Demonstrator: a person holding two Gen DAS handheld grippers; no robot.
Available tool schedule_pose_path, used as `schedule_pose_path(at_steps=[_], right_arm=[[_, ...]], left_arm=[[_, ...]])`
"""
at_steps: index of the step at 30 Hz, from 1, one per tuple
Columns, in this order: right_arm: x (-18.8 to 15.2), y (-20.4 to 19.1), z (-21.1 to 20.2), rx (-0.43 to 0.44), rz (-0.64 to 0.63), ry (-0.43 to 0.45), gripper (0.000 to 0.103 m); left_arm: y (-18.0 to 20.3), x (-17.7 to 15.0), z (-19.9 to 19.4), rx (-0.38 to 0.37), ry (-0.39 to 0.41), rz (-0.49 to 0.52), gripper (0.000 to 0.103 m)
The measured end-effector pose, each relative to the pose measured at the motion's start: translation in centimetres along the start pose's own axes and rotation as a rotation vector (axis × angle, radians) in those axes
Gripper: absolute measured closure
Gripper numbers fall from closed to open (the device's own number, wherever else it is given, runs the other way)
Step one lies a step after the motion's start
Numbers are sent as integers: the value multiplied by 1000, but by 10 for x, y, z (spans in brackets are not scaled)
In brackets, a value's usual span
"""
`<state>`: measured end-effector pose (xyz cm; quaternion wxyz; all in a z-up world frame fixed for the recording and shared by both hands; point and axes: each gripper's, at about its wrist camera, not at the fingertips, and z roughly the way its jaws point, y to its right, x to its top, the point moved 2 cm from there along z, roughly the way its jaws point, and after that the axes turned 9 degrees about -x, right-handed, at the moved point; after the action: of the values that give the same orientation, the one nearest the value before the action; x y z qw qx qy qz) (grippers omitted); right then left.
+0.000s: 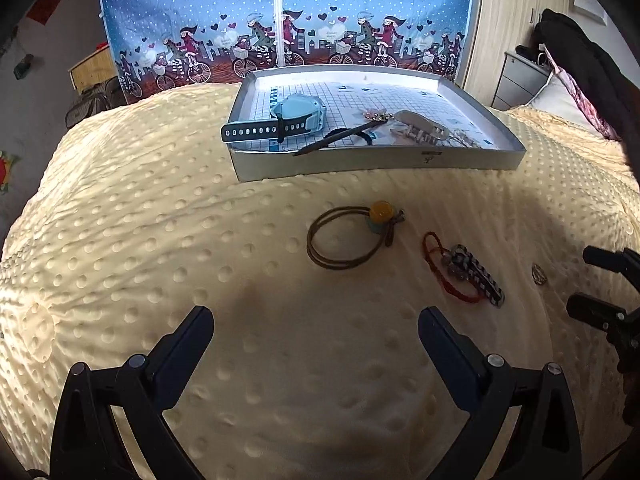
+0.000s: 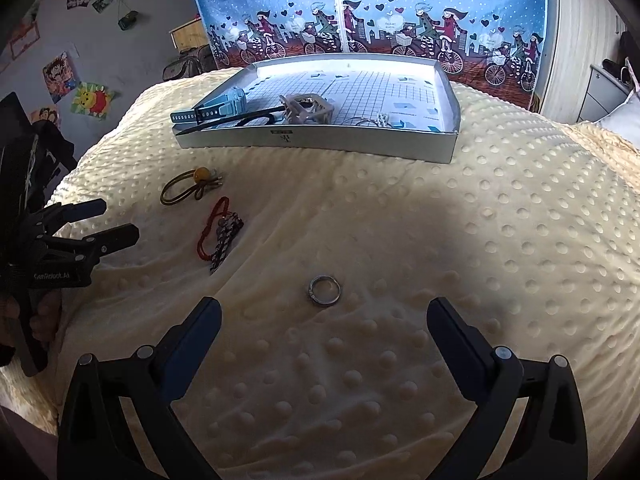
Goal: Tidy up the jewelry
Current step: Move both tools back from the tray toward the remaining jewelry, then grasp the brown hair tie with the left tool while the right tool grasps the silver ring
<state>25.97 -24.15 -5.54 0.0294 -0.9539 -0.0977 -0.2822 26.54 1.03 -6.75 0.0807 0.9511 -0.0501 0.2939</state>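
Ring, small silver metal band (image 2: 324,290): flat on the cream dotted bed cover (image 2: 500,240), well short of the box, apart from the other loose pieces.
Bearing from right tongs (image 2: 324,318): straight ahead, just beyond the fingertips, centred on the gap; both dark fingers (image 2: 196,332) clear of it.
Right tongs state: spread wide, holding nothing.
Left tongs (image 1: 316,320): also spread wide and empty, over bare cover; ring seen from there only as a small glint (image 1: 539,274) far off to the right.
Nearer hand: right, by a clear margin.
Long axis: none to speak of, round and lying flat, so approach angle matters little; thin profile on soft fabric likely the harder part.
Other loose pieces: olive cord loop with amber bead (image 1: 352,236) and red cord tangled with a dark braided bracelet (image 1: 464,276), toward the left tongs' side, nearer the box.
Destination: shallow silver cardboard box lid with grid-printed lining (image 2: 320,145), near the far edge of the bed, already holding a pale blue watch (image 2: 224,106) and several small items.
Judged next step: right tongs down and forward to straddle the ring, then close.
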Motion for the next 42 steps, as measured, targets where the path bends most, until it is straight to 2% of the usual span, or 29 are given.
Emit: schedule_pose_path(at_steps=[8,12,14,16,19,23,25,34,39,42], right_arm=[[0,2,11,37,22,-15,2],[-1,1,12,34,9,2,3],[1,0,11,41,1,17,8],[3,-1,13,47,-5,22,28],[4,-1,17,60,-6,14,44],[2,-2,25,79,2,-9,54],[0,0,27,82,11,-18,63],[-3,-6,32,95,4,-36,84],[-5,-15,30,111,-25,-45,85],[-5,-16,27,115,-32,-48,85]], left_arm=[[-23,17,19,-144,13,-119,1],[-27,18,32,-165,27,-136,19],[-27,18,40,-159,22,-141,28],[-26,19,44,-160,27,-138,34],[-23,20,43,-193,40,-121,43],[-19,18,50,-200,14,-99,57],[-18,17,53,-205,-2,-100,67],[-11,13,58,-203,-31,-79,89],[-11,11,56,-231,-26,-72,98],[-9,10,52,-244,-7,-64,98]])
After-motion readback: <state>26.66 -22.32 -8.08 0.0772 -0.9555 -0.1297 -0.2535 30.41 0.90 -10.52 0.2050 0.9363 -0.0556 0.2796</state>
